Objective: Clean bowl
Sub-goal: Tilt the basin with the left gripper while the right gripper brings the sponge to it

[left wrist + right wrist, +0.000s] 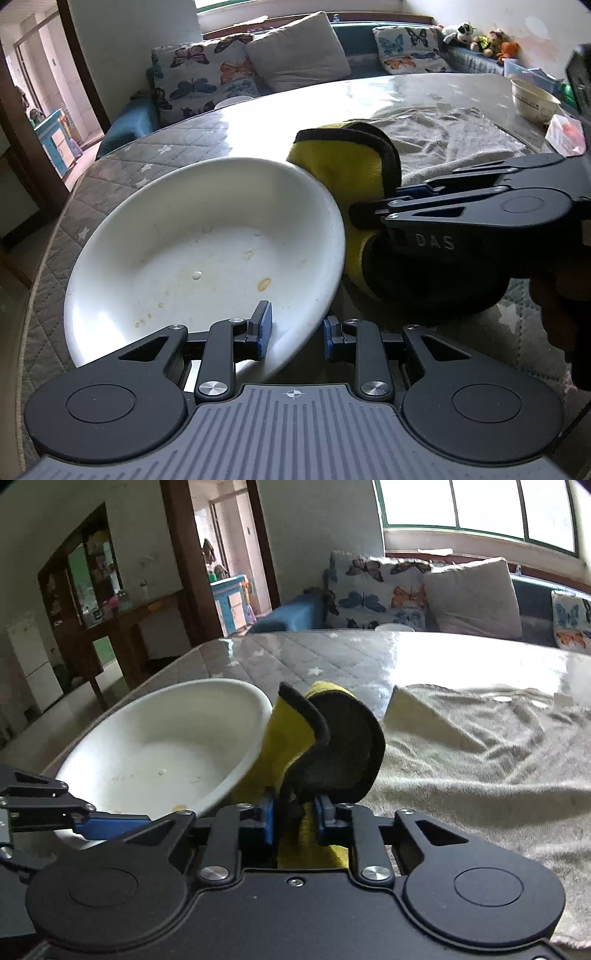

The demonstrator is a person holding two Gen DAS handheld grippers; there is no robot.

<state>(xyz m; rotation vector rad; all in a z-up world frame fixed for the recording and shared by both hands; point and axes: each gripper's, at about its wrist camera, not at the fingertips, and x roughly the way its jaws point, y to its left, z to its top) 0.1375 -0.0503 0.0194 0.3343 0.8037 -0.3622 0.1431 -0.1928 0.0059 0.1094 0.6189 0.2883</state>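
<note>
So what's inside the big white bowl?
The bowl holds only dried brownish food spots and small droplets. The left gripper hides part of the near rim.

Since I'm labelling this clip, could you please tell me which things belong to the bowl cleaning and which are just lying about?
Job: white bowl, yellow cloth, left gripper, right gripper.
Lying about: grey towel, small bowl, cushions, soft toys.

Bowls: two. Large white bowl [207, 251] near left, tilted; small cream bowl [533, 99] far right on bench [280, 107].
Cloths: two. Yellow cloth with black edging [291, 734]; grey towel [480, 753] spread right.
Tongs: two pairs, left tongs [297, 334], right tongs [293, 818].
Butterfly cushions: two. Plain grey cushion [299, 51]: one.
</note>
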